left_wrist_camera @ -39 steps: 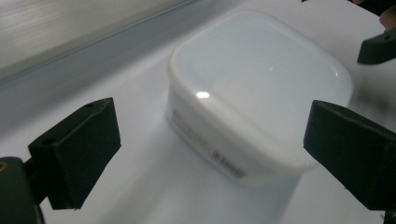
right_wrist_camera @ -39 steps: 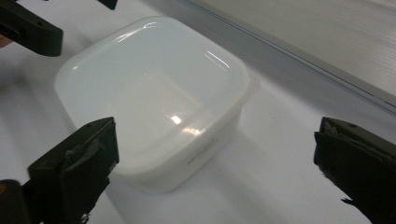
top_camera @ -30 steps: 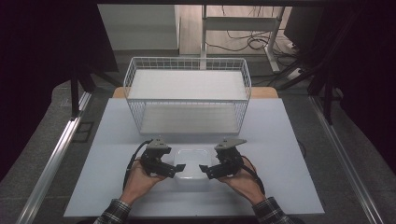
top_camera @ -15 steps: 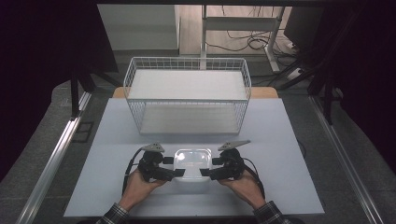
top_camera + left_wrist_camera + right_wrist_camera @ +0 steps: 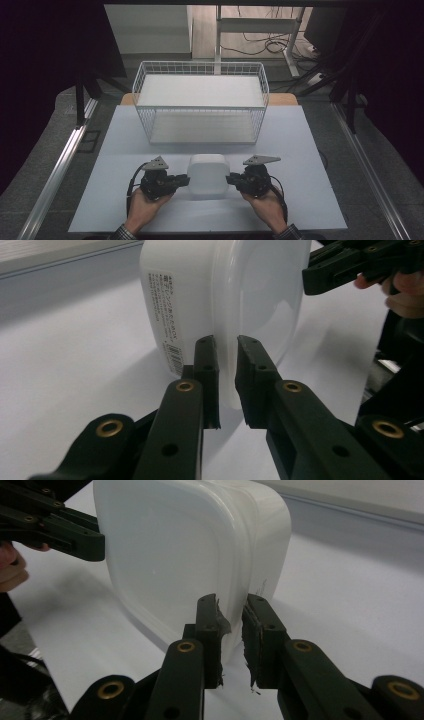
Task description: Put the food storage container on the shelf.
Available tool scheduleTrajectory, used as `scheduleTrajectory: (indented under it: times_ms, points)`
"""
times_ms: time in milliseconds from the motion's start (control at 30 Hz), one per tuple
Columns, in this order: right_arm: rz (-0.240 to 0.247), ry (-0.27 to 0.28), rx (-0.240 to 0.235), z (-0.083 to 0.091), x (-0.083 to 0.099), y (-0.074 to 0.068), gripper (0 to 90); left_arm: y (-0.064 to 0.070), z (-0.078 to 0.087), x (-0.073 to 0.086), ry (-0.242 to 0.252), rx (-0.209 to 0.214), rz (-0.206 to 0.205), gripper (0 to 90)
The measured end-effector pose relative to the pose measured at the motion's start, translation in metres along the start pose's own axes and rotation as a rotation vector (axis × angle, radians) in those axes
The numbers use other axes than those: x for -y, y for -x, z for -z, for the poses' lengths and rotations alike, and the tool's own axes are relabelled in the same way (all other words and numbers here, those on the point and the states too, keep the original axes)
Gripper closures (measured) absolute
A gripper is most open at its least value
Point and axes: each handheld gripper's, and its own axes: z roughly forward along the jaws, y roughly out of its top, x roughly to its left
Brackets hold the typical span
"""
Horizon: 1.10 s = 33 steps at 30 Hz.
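A white, rounded plastic container (image 5: 208, 175) stands on edge near the table's front, one broad face turned up toward the high view. My left gripper (image 5: 186, 180) is shut on its left rim and my right gripper (image 5: 230, 180) on its right rim. In the left gripper view the jaws of the left gripper (image 5: 226, 347) pinch the rim of the container (image 5: 225, 300), beside a printed barcode label (image 5: 167, 325). The right gripper (image 5: 350, 265) holds the far side. In the right gripper view the right gripper (image 5: 231, 605) clamps the container (image 5: 190, 550) and the left gripper (image 5: 60, 530) sits opposite.
A white wire basket (image 5: 200, 64) with a pale floor stands at the back middle of the white table top (image 5: 300, 150). Metal rails (image 5: 60, 170) run along both sides of the table. Cables and desk legs lie on the floor beyond.
The container lay flat on the table between the grippers a second ago. Both grippers have since turned it up onto its edge, broad face upward, and the hands have moved slightly nearer.
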Motion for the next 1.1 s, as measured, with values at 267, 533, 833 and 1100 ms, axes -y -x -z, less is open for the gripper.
scheduleTrajectory:
  times_ms: [267, 533, 833, 1100]
  points:
    - [0.007, 0.041, 0.016, 0.0, 0.001, -0.001, 77.6, -0.001, 0.0, -0.001, 0.024, -0.006, 0.021, 80.9]
    - [0.041, 0.099, 0.017, 0.006, -0.011, -0.003, 77.8, -0.001, 0.008, -0.015, 0.057, -0.038, 0.008, 80.8]
    - [0.081, 0.148, 0.001, 0.014, -0.032, -0.004, 78.1, -0.001, 0.02, -0.034, 0.075, -0.065, -0.024, 80.7]
    - [0.102, 0.178, -0.007, 0.019, -0.057, -0.003, 78.1, -0.004, 0.033, -0.057, 0.094, -0.081, -0.04, 80.7]
